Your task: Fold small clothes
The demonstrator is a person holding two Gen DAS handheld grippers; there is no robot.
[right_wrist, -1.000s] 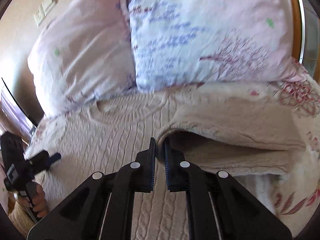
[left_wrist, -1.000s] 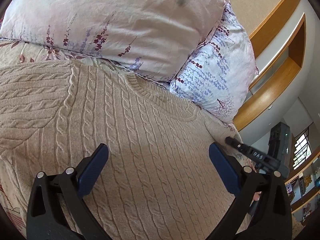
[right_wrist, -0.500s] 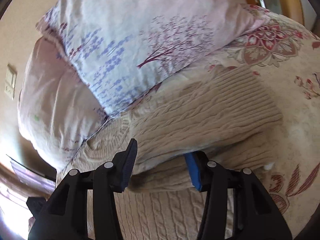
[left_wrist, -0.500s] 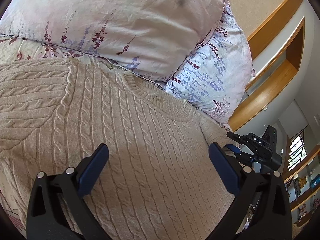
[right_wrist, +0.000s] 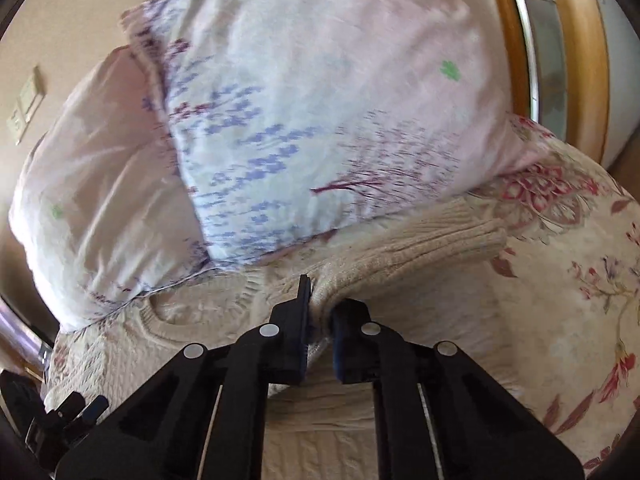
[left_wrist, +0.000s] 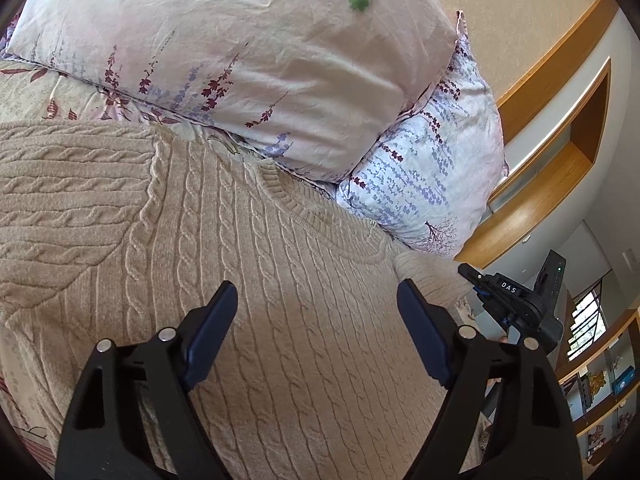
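A beige cable-knit sweater (left_wrist: 248, 280) lies front up on the bed, its neckline towards the pillows. One sleeve lies folded across the body at the left. My left gripper (left_wrist: 316, 300) is open and empty just above the sweater's chest. My right gripper (right_wrist: 320, 308) is shut on a fold of the sweater (right_wrist: 400, 256) at its right shoulder and sleeve. The sleeve's ribbed cuff (right_wrist: 476, 236) points to the right. The right gripper also shows in the left wrist view (left_wrist: 516, 300) at the sweater's right edge.
Two floral pillows (left_wrist: 248, 60) (left_wrist: 432, 184) lean at the head of the bed, right behind the neckline. A floral bedspread (right_wrist: 568, 280) lies under the sweater. A wooden headboard ledge (left_wrist: 560, 128) and shelves stand at the right.
My right gripper opened half a second ago and has now shut again on the sweater's right shoulder fold. My left gripper stayed open and shifted a little over the chest.
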